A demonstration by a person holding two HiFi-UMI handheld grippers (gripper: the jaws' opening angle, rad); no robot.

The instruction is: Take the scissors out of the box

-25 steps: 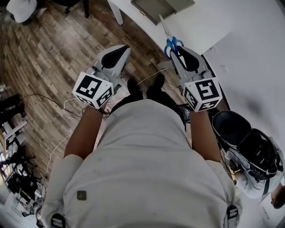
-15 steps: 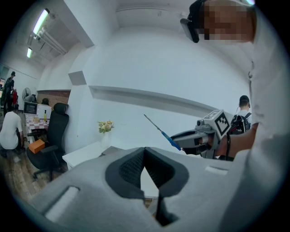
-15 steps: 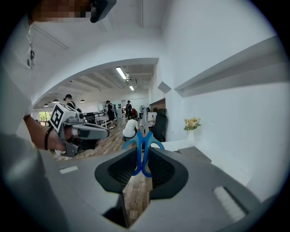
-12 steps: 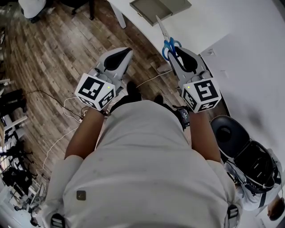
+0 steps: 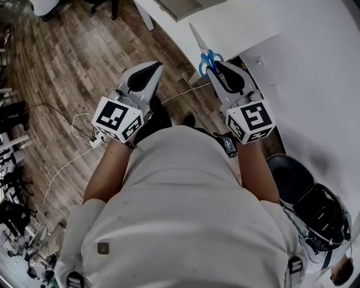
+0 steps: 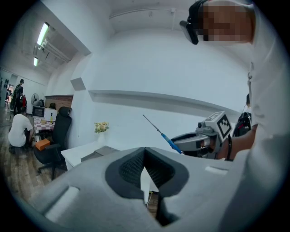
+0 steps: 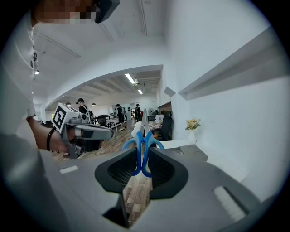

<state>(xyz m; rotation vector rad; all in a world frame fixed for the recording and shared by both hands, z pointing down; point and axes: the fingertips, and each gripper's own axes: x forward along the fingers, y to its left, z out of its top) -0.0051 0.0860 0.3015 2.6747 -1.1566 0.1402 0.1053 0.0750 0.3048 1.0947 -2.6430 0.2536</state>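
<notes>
Blue-handled scissors (image 5: 206, 56) sit in my right gripper (image 5: 216, 68), which is shut on their handles. The blades point up and left over the edge of the white table (image 5: 236, 28). In the right gripper view the handle loops (image 7: 142, 152) stand upright between the dark pads. The grey box (image 5: 177, 7) lies on the table at the top edge and is mostly cut off. My left gripper (image 5: 147, 68) hangs over the wooden floor, level with the right one, shut with nothing in it (image 6: 145, 156). From the left gripper view the scissors (image 6: 164, 134) stick out of the right gripper (image 6: 197, 140).
A black office chair (image 5: 306, 194) stands at the lower right by the white wall (image 5: 320, 84). A white cable (image 5: 73, 126) runs over the floor at the left. A vase of flowers (image 6: 101, 128) stands on the table beyond the box (image 6: 102, 152). People sit and stand far off.
Both grippers have shifted a little left and up in the head view, the scissors still in the right one. The box has slid almost out of the top edge.
</notes>
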